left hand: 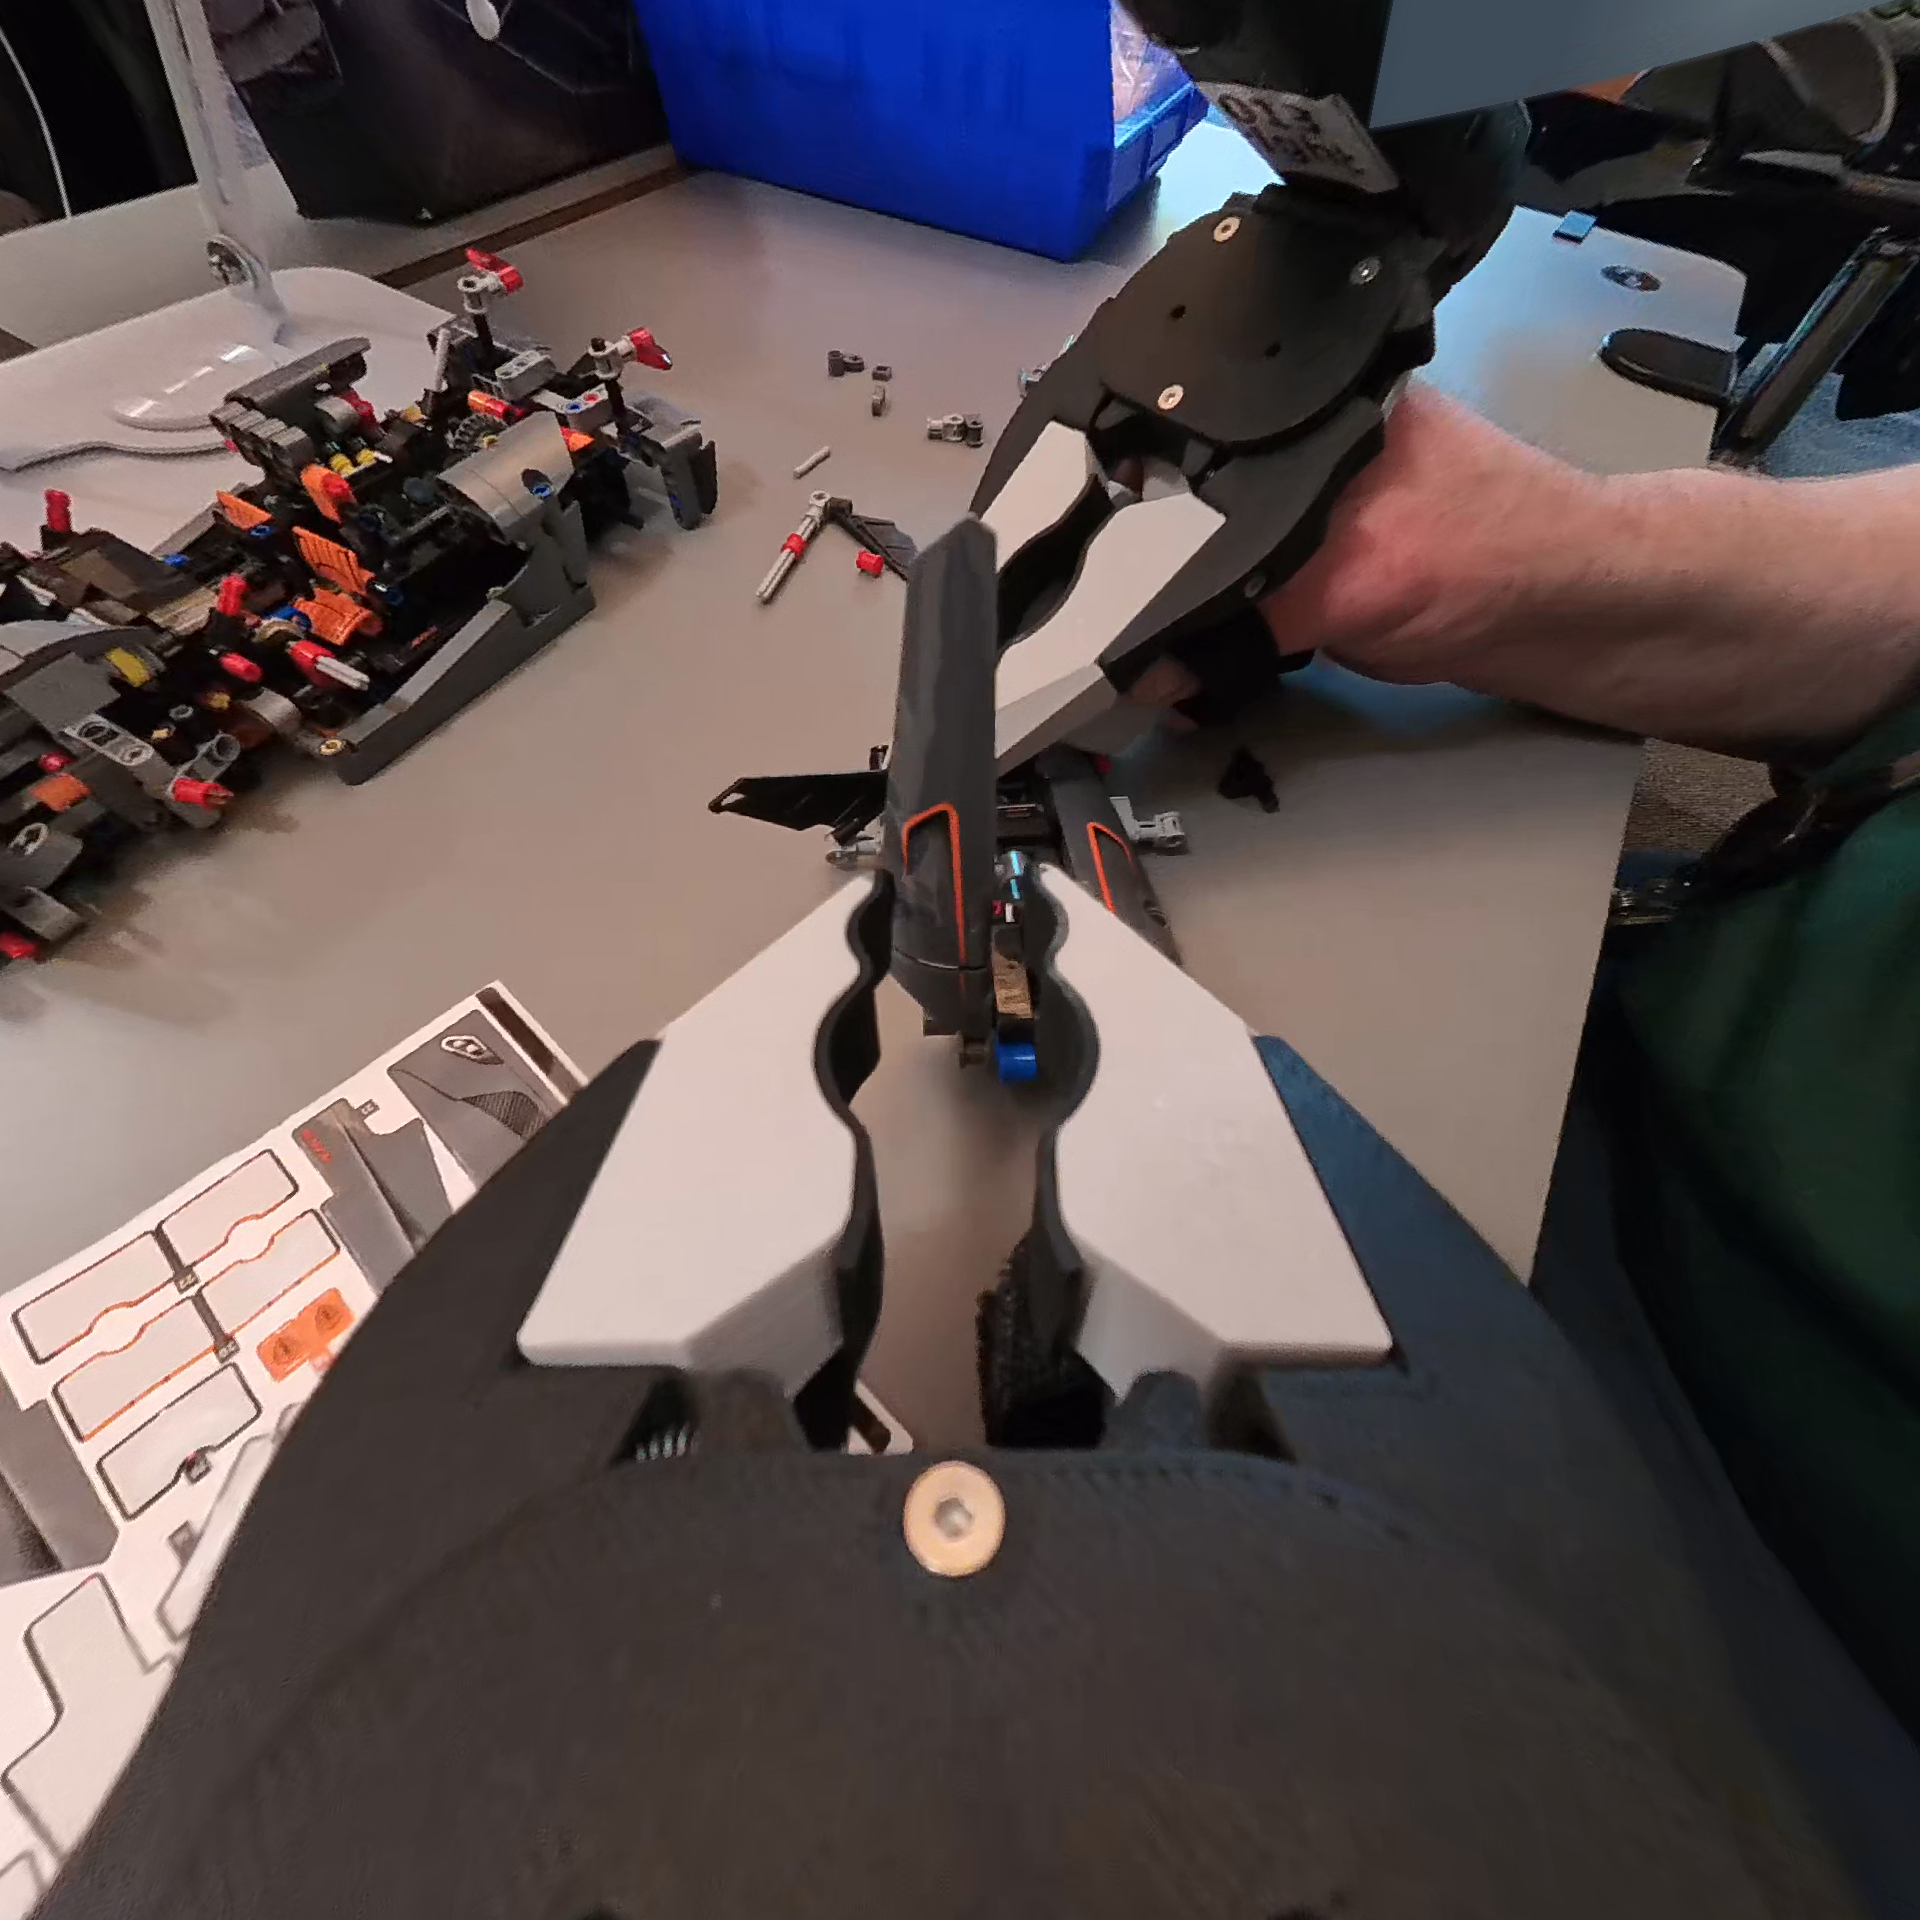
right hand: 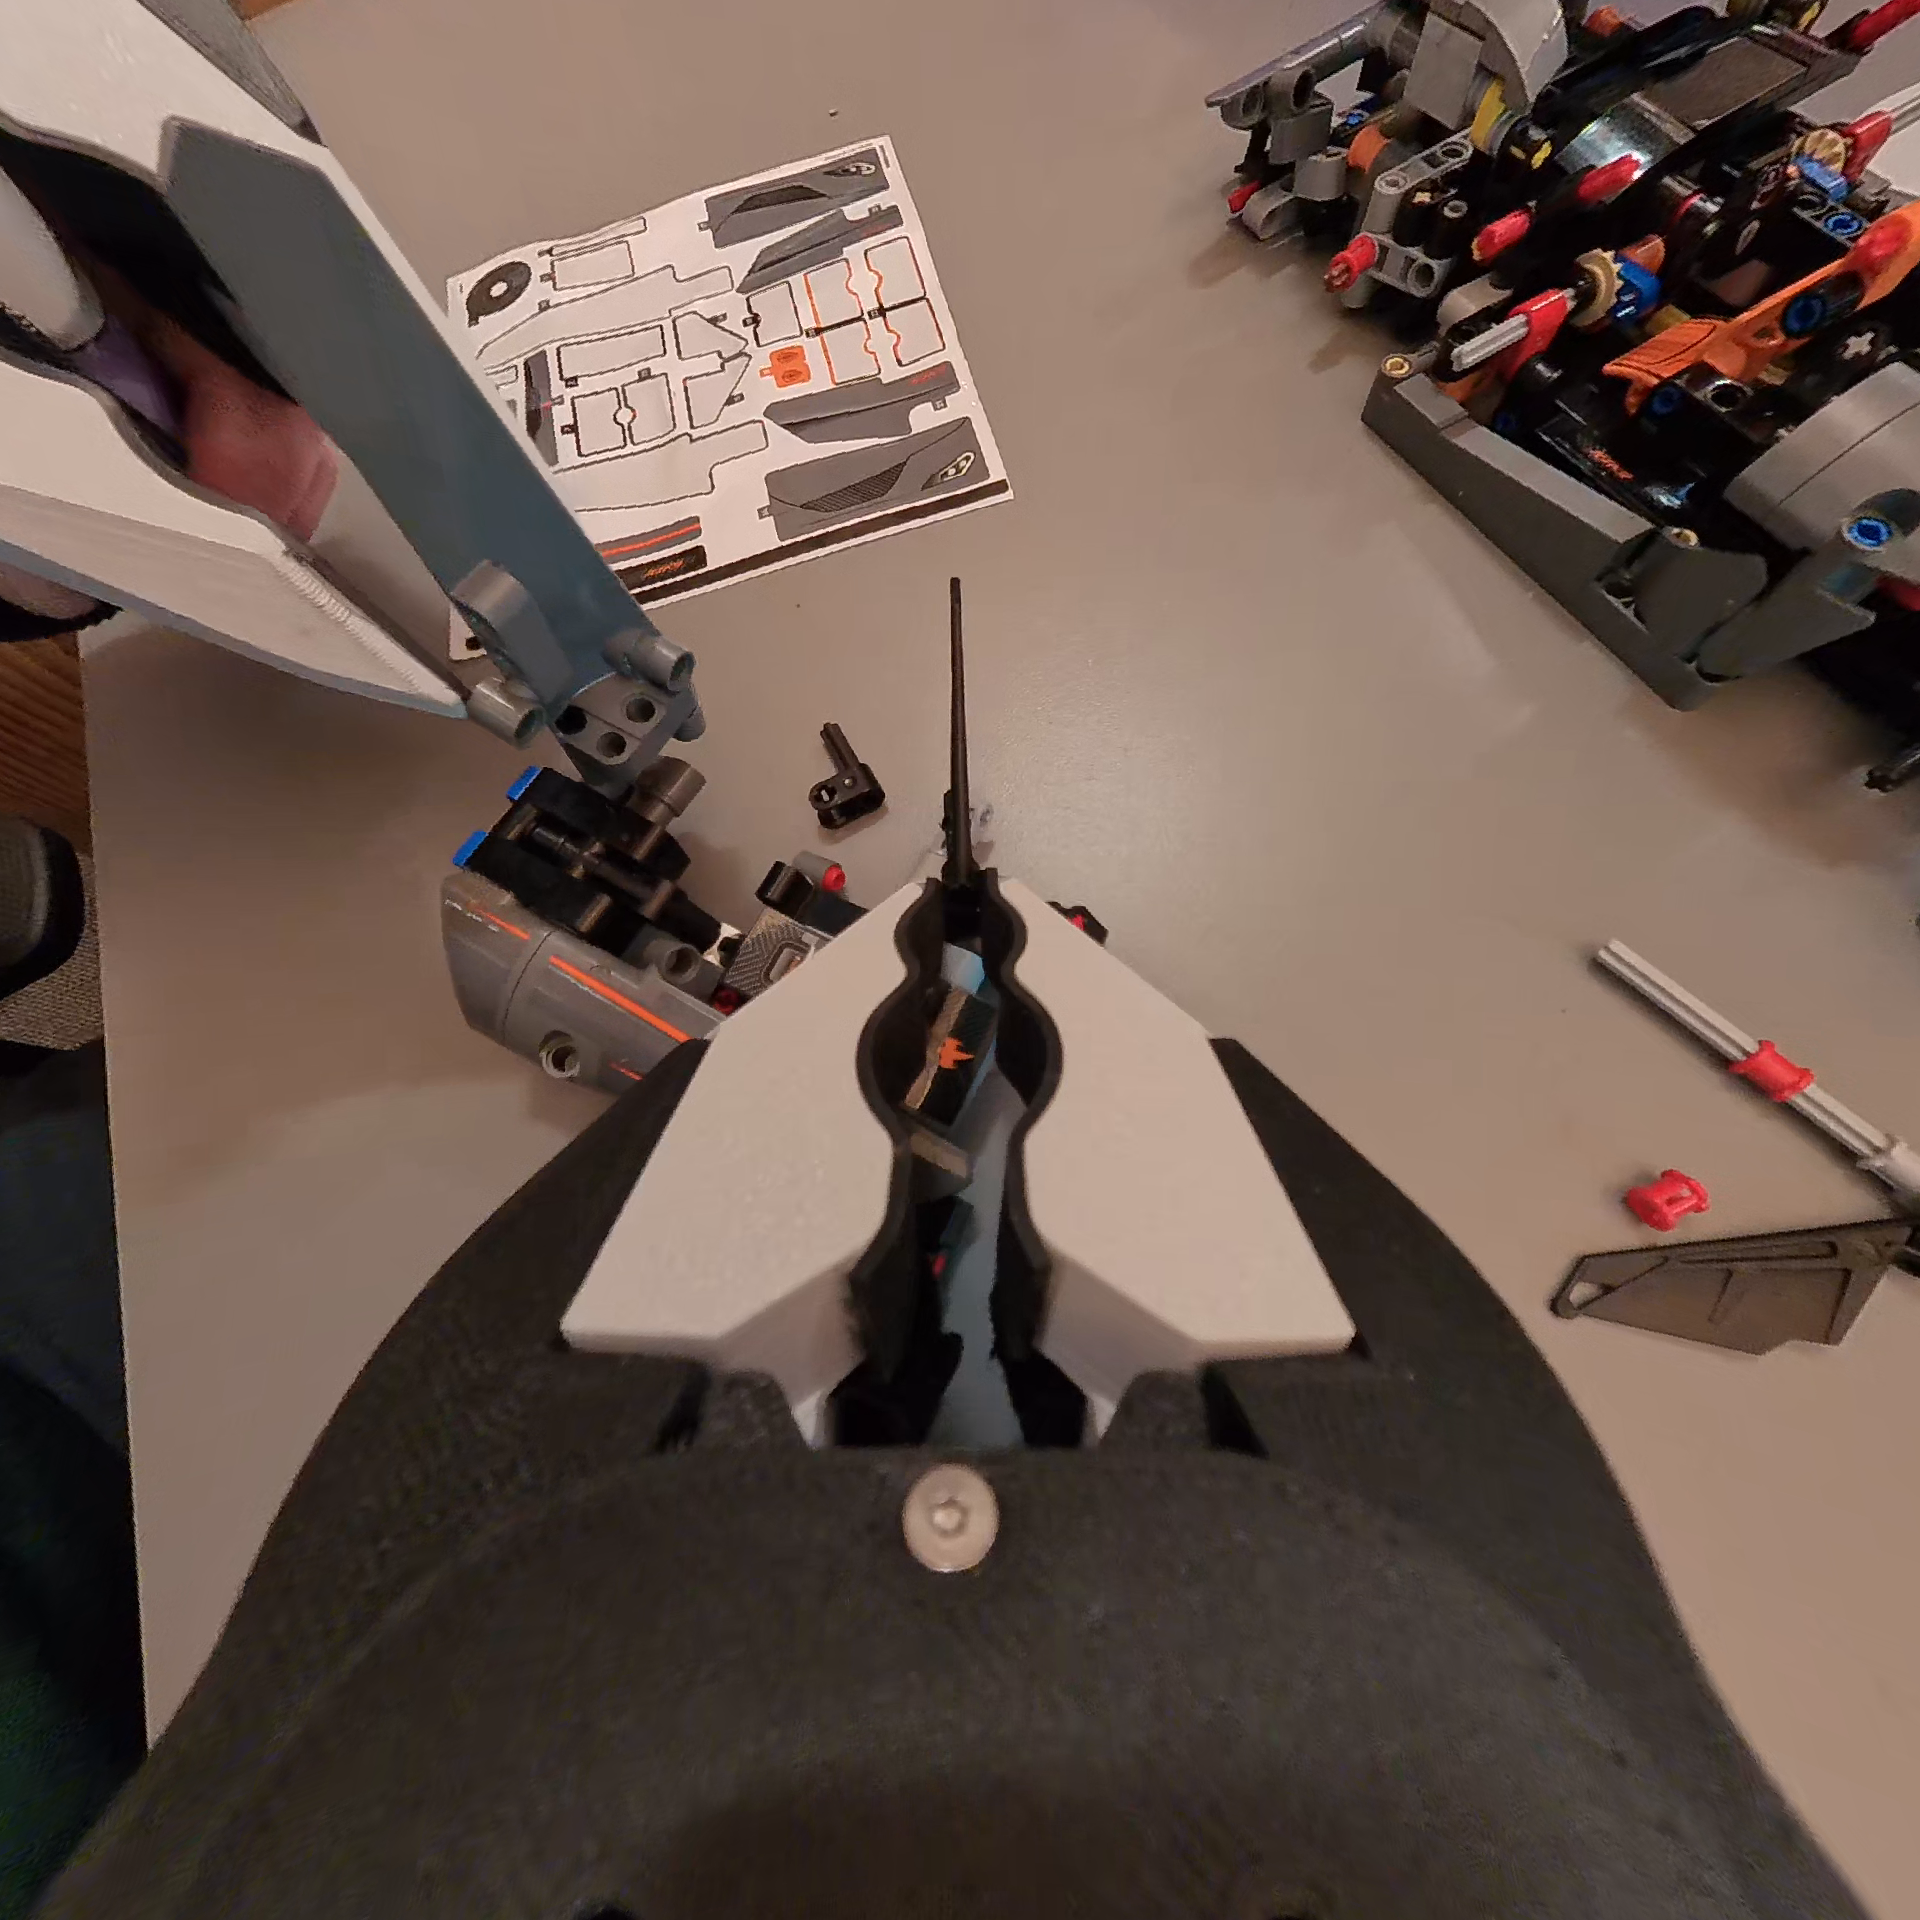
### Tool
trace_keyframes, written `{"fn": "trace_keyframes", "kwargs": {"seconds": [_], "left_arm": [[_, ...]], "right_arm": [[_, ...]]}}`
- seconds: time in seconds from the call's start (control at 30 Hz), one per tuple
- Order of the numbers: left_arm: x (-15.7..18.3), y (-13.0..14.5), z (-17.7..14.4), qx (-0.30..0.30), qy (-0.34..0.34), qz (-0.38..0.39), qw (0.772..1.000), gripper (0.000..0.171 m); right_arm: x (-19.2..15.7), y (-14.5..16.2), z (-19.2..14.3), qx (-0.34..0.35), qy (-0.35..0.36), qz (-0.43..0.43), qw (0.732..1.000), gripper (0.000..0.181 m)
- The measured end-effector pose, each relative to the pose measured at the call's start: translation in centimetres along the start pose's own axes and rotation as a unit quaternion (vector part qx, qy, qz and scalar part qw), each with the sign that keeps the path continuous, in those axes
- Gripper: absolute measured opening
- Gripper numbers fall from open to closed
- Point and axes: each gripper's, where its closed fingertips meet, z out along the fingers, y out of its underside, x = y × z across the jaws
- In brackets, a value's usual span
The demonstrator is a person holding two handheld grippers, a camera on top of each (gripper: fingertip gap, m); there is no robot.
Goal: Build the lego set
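On the left wrist view: left gripper [left hand: 961, 904] clamped on a long grey panel [left hand: 940, 727] with orange trim, holding it upright and slightly tilted above the table [left hand: 520, 852]. Farther off, right gripper [left hand: 1023, 634], gripped by a hand [left hand: 1455, 582], reaching down onto a small assembly [left hand: 1101, 831] just behind the panel's lower end. Half-built car [left hand: 343, 540] well apart to the left, sticker sheet [left hand: 208, 1299] near the front edge.

On the right wrist view: right gripper nearly shut, pinching part of the small assembly, with a thin black fin [right hand: 955, 707] sticking out past the tips. Panel's end pins [right hand: 660, 660] hovering just above the assembly's black block [right hand: 582, 883], apparently not seated yet.

Likely risks: pressing down with the pins off their holes, which could jam or bend them; the tilted panel twisting in the fingers under load; the assembly skidding or popping apart if the pinch sits on a loose piece; knocking the black connector [right hand: 847, 790] away.
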Motion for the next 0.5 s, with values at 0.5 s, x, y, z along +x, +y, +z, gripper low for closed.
{"fn": "trace_keyframes", "kwargs": {"seconds": [0.5], "left_arm": [[-0.44, -0.09, -0.32, 0.007, -0.004, -0.019, 1.000, 0.029]], "right_arm": [[-0.02, -0.17, -0.17, 0.008, 0.000, -0.002, 1.000, 0.004]]}}
